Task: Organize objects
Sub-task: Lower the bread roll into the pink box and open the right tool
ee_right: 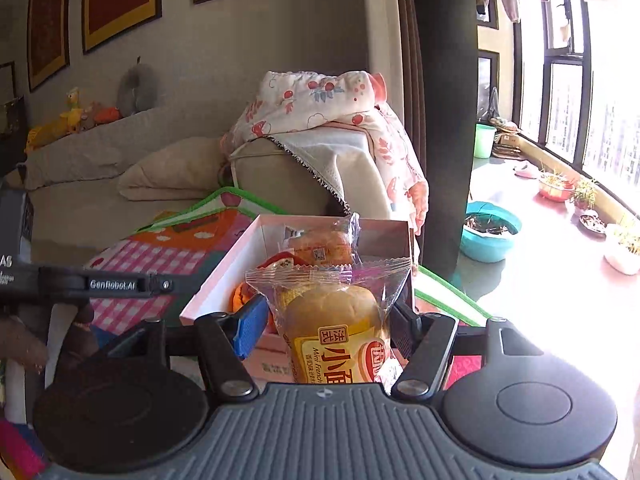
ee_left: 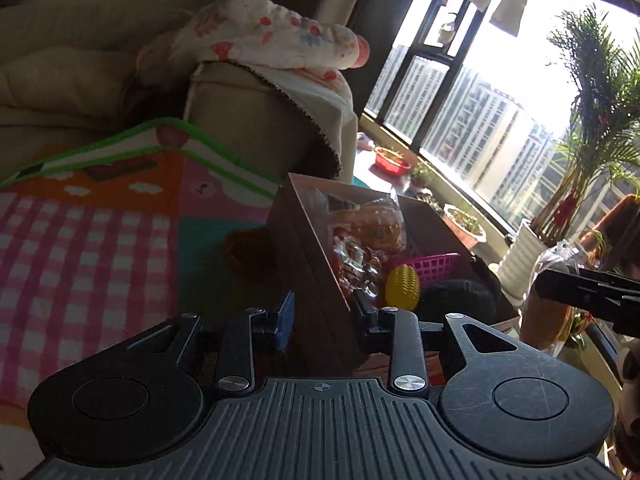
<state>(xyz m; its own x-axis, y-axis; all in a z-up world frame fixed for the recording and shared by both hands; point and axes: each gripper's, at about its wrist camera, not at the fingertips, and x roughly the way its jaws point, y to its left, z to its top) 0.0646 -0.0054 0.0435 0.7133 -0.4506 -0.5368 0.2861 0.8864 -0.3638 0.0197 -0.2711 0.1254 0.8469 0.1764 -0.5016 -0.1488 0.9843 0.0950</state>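
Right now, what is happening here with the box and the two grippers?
A person is sorting snacks into a pink box that sits on a colourful play mat by the sofa. The right gripper holds a wrapped bread roll just in front of the box. The left gripper grips the box's near wall. Inside lie other snack packets, a yellow toy corn and a small pink basket.

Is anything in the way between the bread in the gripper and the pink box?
Nothing visible blocks it. The right gripper is shut on the wrapped bread, and the open pink box sits right behind it. The box already holds other snack packets, so the free room is near the front.
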